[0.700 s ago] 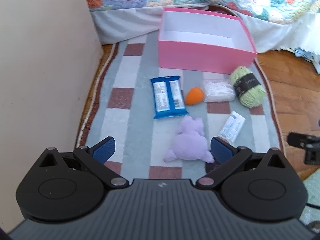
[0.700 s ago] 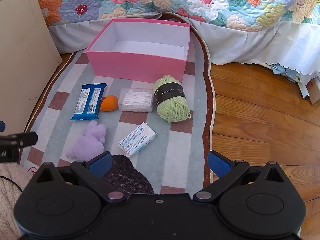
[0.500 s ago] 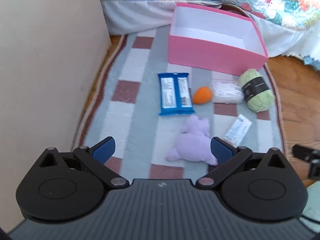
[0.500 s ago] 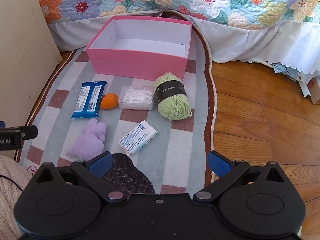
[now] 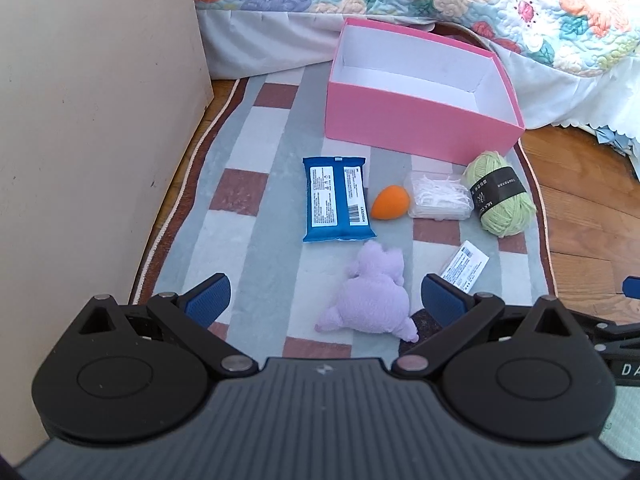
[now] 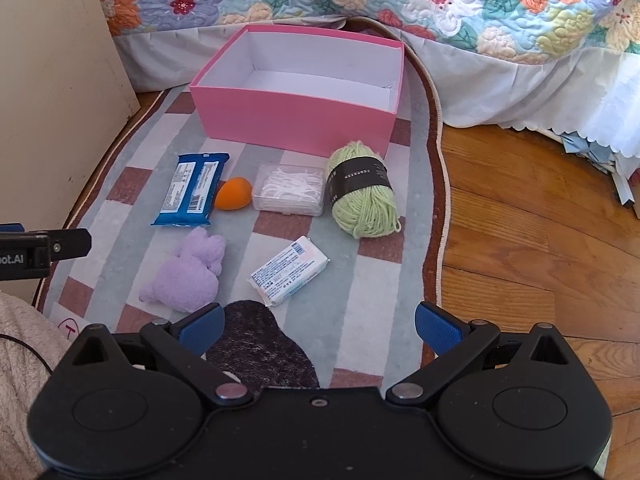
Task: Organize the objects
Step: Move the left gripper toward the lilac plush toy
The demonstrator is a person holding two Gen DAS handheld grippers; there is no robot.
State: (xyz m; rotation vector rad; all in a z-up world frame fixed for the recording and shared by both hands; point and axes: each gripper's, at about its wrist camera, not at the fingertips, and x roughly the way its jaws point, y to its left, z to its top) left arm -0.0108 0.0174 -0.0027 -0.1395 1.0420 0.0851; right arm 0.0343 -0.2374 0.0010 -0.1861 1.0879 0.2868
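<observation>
Both tools hang above the rug (image 6: 372,280) with their jaws spread wide and nothing between them. Just ahead of the left tool (image 5: 324,300), almost between its fingertips, lies the purple plush toy (image 5: 372,296); it looks soft and light, so a pinch across its plump middle should hold without slipping. Ahead of the right tool (image 6: 316,328) sits the white packet (image 6: 289,270), flat and probably a bit slick, best taken across its narrow sides. Farther out from both are the blue pack (image 5: 337,198), the orange egg-shaped sponge (image 5: 390,202), the clear box of floss picks (image 6: 291,189) and the green ball of yarn (image 6: 362,190), which is squashy and easy to grip at its band. Beyond them stands the empty pink box (image 6: 296,124).
</observation>
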